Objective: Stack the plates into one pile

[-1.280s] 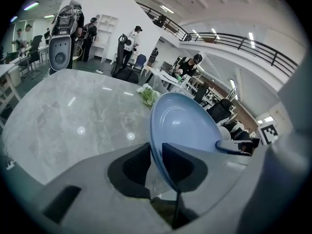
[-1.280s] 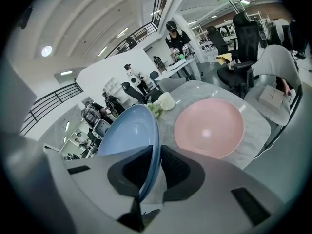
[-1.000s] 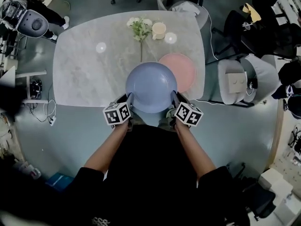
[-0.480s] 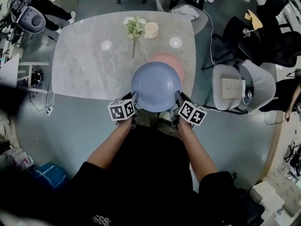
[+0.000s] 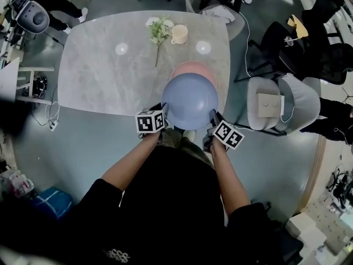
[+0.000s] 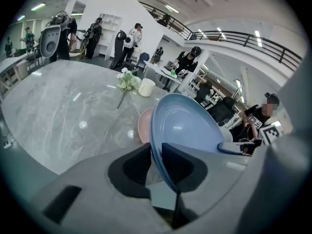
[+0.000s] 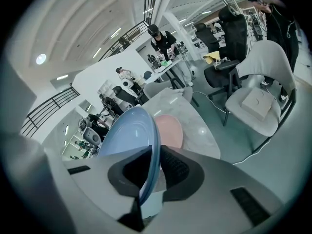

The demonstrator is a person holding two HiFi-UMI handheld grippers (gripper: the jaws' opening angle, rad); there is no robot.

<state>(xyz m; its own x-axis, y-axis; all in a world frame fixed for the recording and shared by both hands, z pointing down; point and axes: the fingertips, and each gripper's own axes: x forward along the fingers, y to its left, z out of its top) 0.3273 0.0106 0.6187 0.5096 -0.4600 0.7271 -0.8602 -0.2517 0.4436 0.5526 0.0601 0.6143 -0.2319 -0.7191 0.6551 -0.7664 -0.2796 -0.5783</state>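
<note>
A blue plate (image 5: 189,101) hangs above the near right part of the marble table (image 5: 99,76), held by its rim from both sides. My left gripper (image 5: 164,112) is shut on the plate's left rim, and my right gripper (image 5: 213,117) is shut on its right rim. The pink plate (image 5: 194,68) lies on the table beneath it; only its far edge shows. In the left gripper view the blue plate (image 6: 187,130) runs between the jaws of the left gripper (image 6: 156,152), with the pink plate (image 6: 145,126) beyond. In the right gripper view the right gripper (image 7: 157,162) clamps the blue plate (image 7: 129,130) beside the pink plate (image 7: 169,130).
A cream mug (image 5: 179,35) and a sprig of white flowers (image 5: 159,29) sit at the table's far side, with two small round discs (image 5: 121,49) near them. Grey chairs (image 5: 276,101) stand right of the table. People stand in the background.
Both grippers have carried the blue plate to the right and a little forward, so it now covers most of the pink plate. The grips are unchanged.
</note>
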